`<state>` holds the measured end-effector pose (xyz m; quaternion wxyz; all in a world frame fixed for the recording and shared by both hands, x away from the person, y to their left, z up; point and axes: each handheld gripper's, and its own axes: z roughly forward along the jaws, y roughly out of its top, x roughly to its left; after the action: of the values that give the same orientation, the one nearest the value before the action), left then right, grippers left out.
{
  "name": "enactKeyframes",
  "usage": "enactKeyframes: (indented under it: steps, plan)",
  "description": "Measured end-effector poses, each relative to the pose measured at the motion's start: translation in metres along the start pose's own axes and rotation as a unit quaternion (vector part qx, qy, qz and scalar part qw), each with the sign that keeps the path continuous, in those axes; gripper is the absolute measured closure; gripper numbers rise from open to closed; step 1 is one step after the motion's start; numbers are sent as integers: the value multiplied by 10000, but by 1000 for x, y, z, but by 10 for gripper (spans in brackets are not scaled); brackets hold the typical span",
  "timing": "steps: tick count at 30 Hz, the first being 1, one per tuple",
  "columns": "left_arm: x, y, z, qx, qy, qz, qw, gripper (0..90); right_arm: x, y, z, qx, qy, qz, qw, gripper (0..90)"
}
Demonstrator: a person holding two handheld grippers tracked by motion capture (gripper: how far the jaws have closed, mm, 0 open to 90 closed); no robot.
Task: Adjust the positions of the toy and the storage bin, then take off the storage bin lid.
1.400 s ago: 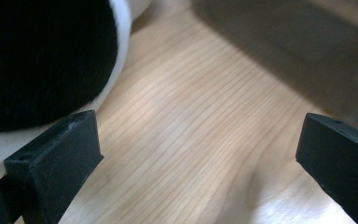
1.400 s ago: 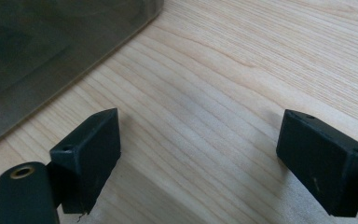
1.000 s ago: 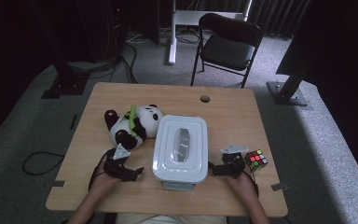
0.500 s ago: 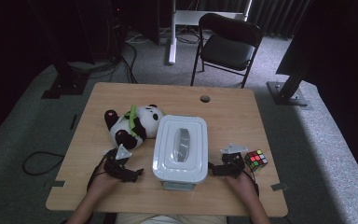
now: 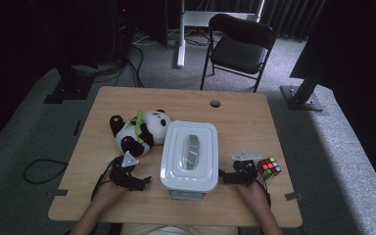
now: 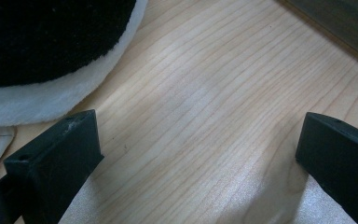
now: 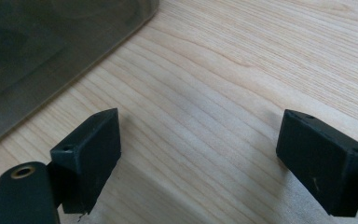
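Observation:
A white lidded storage box [image 5: 190,154] stands in the middle of the wooden table [image 5: 245,117]. A panda plush [image 5: 136,129] lies to its left, and its black and white fur [image 6: 51,51] shows at the top left of the left gripper view. A colourful puzzle cube [image 5: 269,168] sits to the right of the box. My left gripper [image 5: 144,182] rests low on the table left of the box, open, with bare wood between its jaws [image 6: 200,154]. My right gripper [image 5: 221,177] stands open just right of the box, whose translucent wall [image 7: 42,51] shows at top left.
A black folding chair [image 5: 240,49] stands on the carpet beyond the table's far edge. A round cable hole [image 5: 215,104] is in the tabletop near the back. A white desk leg [image 5: 181,34] and cables lie on the floor behind.
Both grippers have shifted only slightly near the box's front corners; the box, plush and cube have not moved.

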<state>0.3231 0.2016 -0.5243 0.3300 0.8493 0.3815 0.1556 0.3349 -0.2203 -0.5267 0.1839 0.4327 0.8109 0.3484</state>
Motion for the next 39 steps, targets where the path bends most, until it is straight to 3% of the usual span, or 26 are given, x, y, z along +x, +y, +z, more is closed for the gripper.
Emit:
enactKeyframes:
  steps: [9, 17, 39]
  plan:
    - [0, 0, 0, 1, 0, 1, 10000, 4, 0, 0, -3, 165, 188, -189, 9995, 121]
    - [-1, 0, 0, -12, 22, -28, 10000, 4, -2, 2, -9, 290, 296, -113, 9991, 124]
    - [-1, 1, 1, -6, 25, -39, 10000, 4, -11, 29, -60, -384, 169, 25, 9991, 133]
